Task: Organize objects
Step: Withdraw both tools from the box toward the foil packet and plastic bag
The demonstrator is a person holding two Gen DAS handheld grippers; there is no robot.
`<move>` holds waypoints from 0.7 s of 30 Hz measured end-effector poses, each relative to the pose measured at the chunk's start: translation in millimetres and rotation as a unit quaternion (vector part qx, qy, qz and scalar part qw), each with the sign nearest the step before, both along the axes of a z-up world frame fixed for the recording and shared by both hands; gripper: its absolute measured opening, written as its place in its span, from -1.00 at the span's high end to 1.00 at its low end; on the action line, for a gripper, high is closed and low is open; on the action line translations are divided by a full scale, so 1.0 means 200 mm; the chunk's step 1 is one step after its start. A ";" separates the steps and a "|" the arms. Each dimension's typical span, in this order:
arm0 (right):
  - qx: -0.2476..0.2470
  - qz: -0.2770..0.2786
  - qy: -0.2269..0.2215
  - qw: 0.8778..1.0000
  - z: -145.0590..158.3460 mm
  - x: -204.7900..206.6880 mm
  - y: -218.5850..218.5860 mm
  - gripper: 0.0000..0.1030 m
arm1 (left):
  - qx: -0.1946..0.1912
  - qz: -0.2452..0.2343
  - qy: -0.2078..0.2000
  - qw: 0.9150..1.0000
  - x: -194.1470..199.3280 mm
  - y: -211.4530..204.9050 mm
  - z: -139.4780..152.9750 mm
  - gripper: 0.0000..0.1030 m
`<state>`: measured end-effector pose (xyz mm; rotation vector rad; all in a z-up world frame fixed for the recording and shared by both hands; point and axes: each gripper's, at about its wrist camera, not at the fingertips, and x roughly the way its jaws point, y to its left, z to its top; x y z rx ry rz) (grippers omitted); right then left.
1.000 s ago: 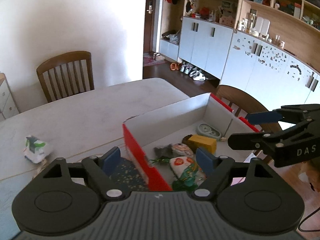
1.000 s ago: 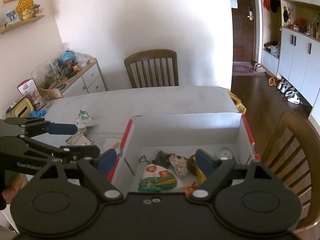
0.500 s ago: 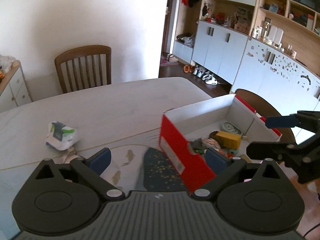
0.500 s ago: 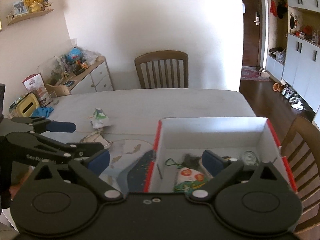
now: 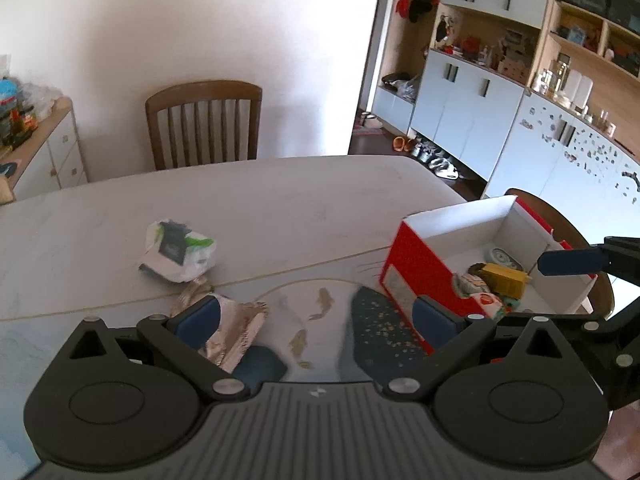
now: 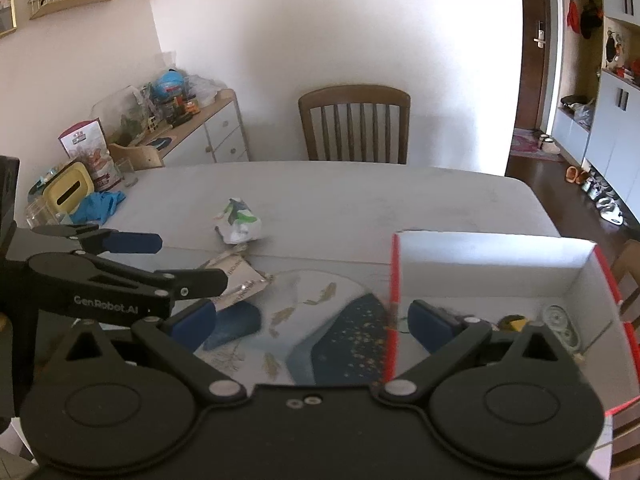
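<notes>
A red and white cardboard box point(image 5: 416, 280) stands open on the right of the table; it holds a yellow block point(image 5: 505, 279), a round clock-like disc point(image 5: 501, 258) and a patterned pouch point(image 5: 482, 300). Left of it lie a white and green packet point(image 5: 178, 250) and a crumpled silver foil packet point(image 5: 236, 336). My left gripper point(image 5: 316, 318) hangs open over the patterned placemat point(image 5: 320, 320), empty. My right gripper point(image 6: 312, 320) is open and empty too, straddling the box's point(image 6: 492, 260) left wall. The foil packet point(image 6: 236, 280) and the white and green packet point(image 6: 240, 224) lie ahead, to its left.
A dark blue flat piece point(image 6: 236, 324) lies on the placemat point(image 6: 320, 312) by the foil. A wooden chair point(image 6: 354, 124) stands at the far table edge, another point(image 5: 560, 224) behind the box. A cluttered sideboard point(image 6: 192, 128), yellow tissue box point(image 6: 68, 192) and blue cloth point(image 6: 100, 206) lie left.
Both grippers have swung left, away from the box, which has slid to the right of both views. Their jaws have spread wider. The packets have come into fuller view.
</notes>
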<state>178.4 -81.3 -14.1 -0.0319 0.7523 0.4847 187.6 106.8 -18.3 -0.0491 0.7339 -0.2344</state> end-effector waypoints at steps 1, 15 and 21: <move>-0.002 0.000 0.001 1.000 0.00 0.01 0.02 -0.98 | -0.005 0.001 0.004 1.000 0.01 0.02 -0.01 -1.00; 0.022 0.016 0.021 0.999 -0.05 0.16 0.23 -0.98 | -0.034 0.030 0.008 0.999 0.12 0.35 -0.08 -1.00; -0.008 0.043 0.033 0.998 -0.12 0.22 0.36 -0.98 | -0.025 0.052 0.015 0.998 0.20 0.48 -0.14 -1.00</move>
